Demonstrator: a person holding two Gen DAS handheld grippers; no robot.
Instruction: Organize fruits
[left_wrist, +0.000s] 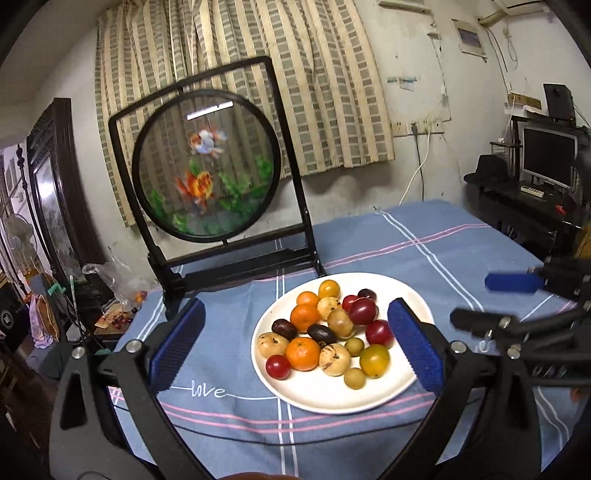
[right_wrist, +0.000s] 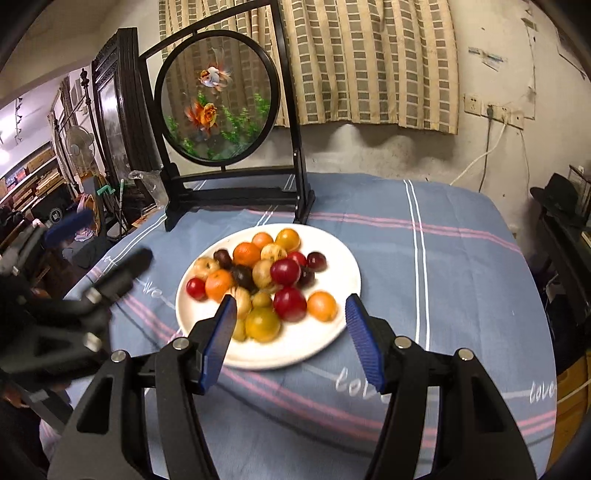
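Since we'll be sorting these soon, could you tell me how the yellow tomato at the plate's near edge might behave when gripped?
The yellow tomato looks round and glossy, so it may slip or roll. It touches neighbours on the plate, so nudging it would probably shift them. Likely soft; squeeze gently.

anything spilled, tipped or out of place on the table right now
Nothing stands out. All the fruit sits piled on the white plate, none on the blue cloth. The goldfish screen stands upright behind the plate. The left gripper and the right gripper are open and hold nothing.

left claw (left_wrist: 295, 345) agape, right claw (right_wrist: 291, 332) agape
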